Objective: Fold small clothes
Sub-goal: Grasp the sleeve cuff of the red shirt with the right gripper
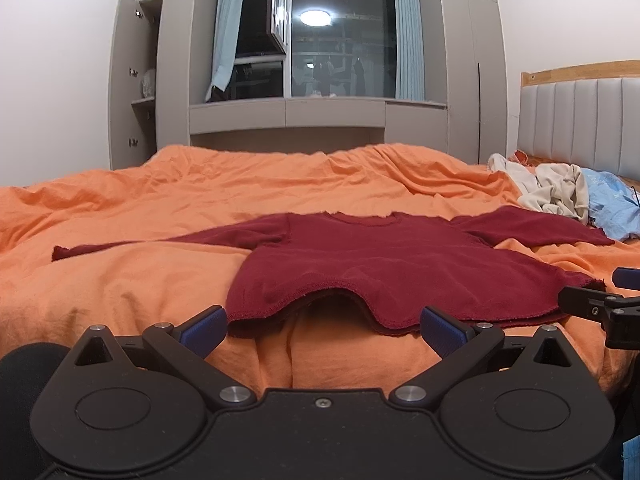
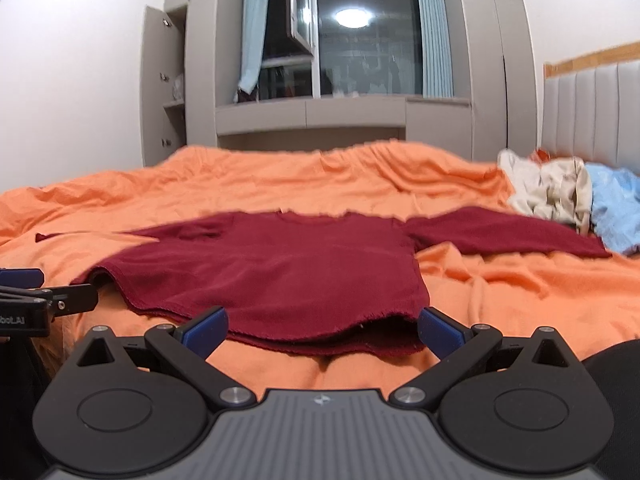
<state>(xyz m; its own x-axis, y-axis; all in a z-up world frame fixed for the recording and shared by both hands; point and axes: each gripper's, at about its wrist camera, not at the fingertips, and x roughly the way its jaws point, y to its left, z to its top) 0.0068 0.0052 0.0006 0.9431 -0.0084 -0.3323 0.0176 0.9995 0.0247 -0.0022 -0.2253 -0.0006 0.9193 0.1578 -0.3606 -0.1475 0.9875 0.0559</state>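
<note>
Red shirt [image 1: 384, 272] flat on orange bedspread [image 1: 160, 200], hem between both grippers' wide-open, empty fingers [image 1: 202, 330].

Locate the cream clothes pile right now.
In both wrist views the cream clothes pile sits at far right on the orange bedcover, beside a light blue garment, just beyond the dark red shirt's right sleeve, near the padded headboard.

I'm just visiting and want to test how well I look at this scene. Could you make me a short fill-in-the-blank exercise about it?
1. The dark red shirt lies spread flat on an ______ blanket.
2. The jaws of both the left gripper and the right gripper are ______.
3. The shirt's sleeves are spread ______ to both sides.
4. Beyond the right sleeve, a cream garment lies beside a light ______ one.

Missing words: orange; open; out; blue
</note>
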